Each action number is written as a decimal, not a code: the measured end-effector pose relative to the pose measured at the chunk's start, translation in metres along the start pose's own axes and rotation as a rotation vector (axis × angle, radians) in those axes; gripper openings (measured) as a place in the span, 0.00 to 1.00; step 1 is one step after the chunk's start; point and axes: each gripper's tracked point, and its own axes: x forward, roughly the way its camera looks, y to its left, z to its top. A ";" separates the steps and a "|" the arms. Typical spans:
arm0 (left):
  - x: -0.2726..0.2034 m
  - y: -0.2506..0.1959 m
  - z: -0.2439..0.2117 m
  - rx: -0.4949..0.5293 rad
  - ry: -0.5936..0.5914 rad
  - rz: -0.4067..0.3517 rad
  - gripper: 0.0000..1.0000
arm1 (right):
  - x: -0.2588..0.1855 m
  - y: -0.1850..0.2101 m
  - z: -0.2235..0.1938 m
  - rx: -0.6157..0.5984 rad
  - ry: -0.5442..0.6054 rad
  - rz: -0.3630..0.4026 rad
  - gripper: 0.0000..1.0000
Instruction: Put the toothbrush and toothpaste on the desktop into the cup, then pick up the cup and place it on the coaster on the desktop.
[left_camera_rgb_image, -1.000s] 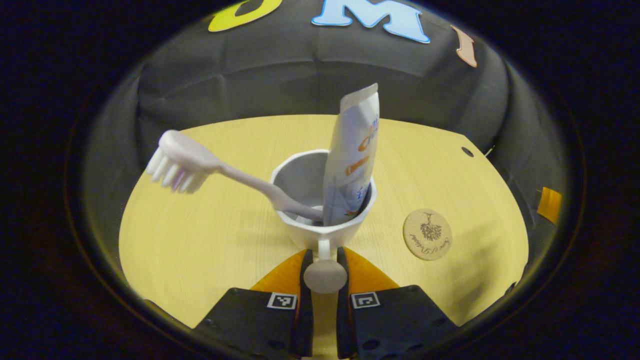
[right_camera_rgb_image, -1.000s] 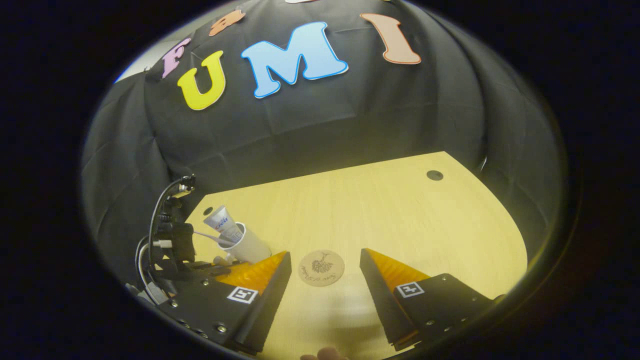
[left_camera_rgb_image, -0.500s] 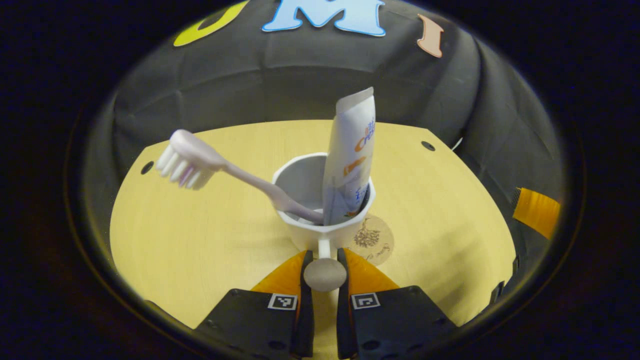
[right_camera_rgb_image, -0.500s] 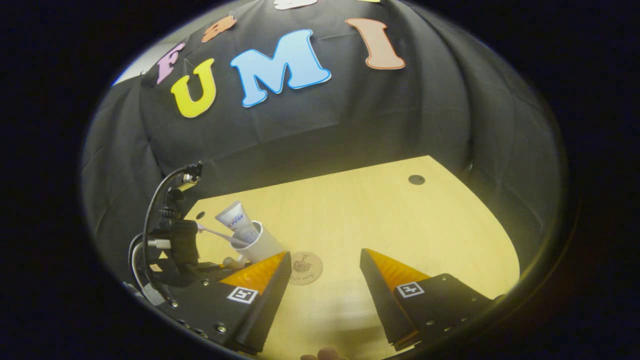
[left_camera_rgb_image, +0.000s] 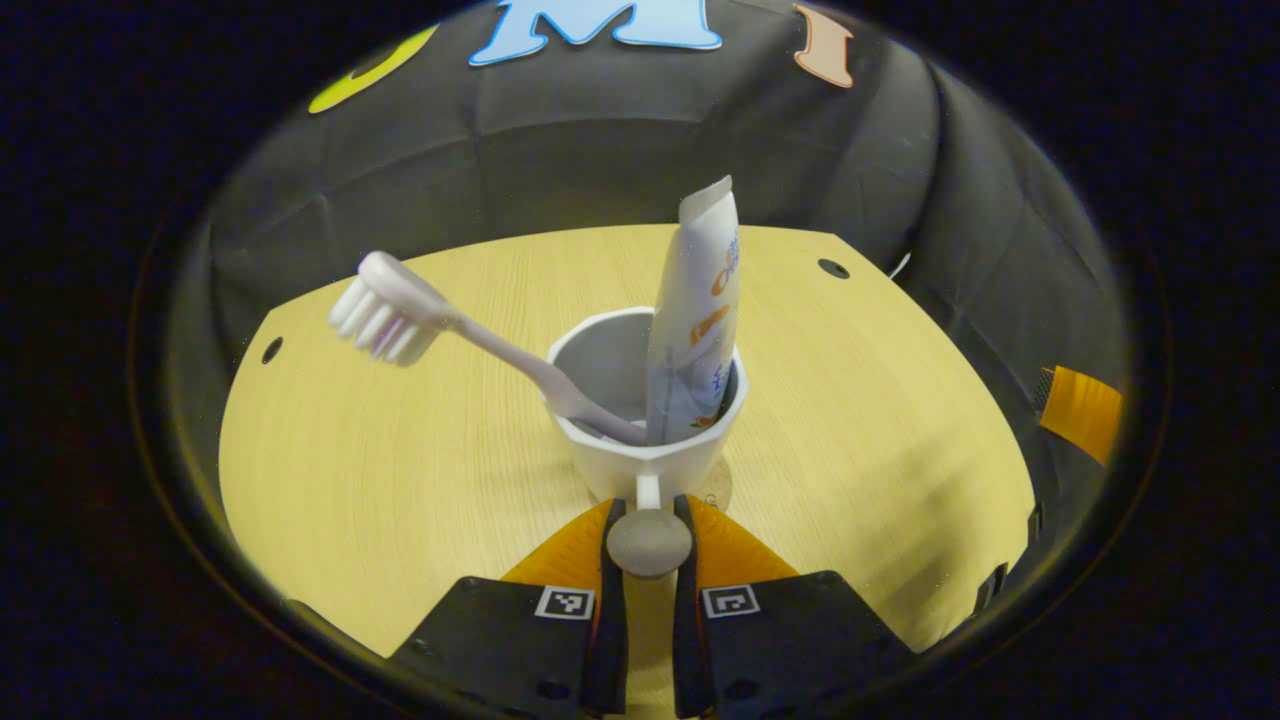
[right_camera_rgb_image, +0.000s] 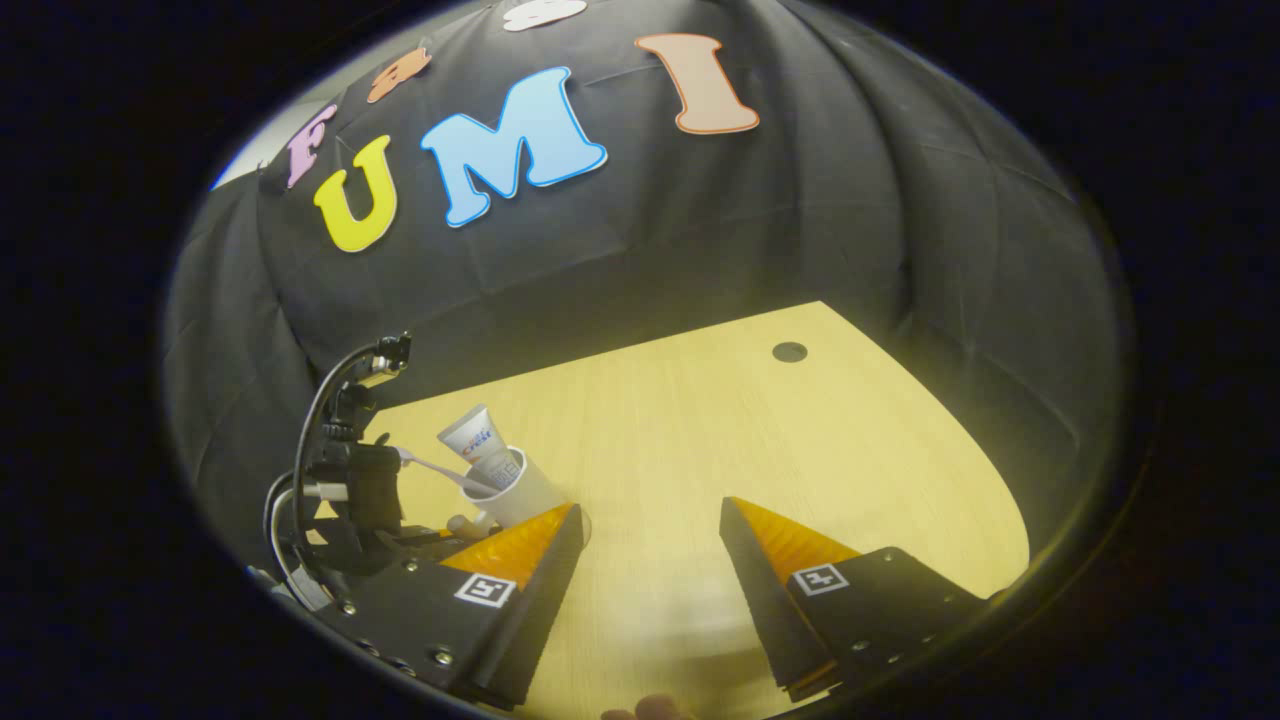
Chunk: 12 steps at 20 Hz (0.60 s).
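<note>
Left gripper (left_camera_rgb_image: 648, 520) is clamped on the cup (left_camera_rgb_image: 648, 400) handle. Coaster (left_camera_rgb_image: 718, 484) peeks out underneath at 5 o'clock, so basically straight down. Right gripper (right_camera_rgb_image: 650, 530) hangs wide open.

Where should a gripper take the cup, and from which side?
By the handle's round knob, from the near side, fingers either side of it, as the left gripper does now. The cup stands upright, and the toothbrush and toothpaste jut past the rim, so a top approach is blocked.
</note>
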 end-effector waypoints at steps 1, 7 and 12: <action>0.000 -0.001 0.000 -0.006 0.002 0.004 0.31 | 0.001 0.000 0.001 0.000 0.003 0.006 0.85; 0.003 -0.017 -0.013 0.029 0.024 0.012 0.32 | 0.004 0.004 -0.001 0.001 0.015 0.022 0.85; -0.024 -0.037 -0.005 -0.010 -0.060 -0.063 0.72 | -0.001 0.010 0.009 -0.034 -0.006 0.027 0.85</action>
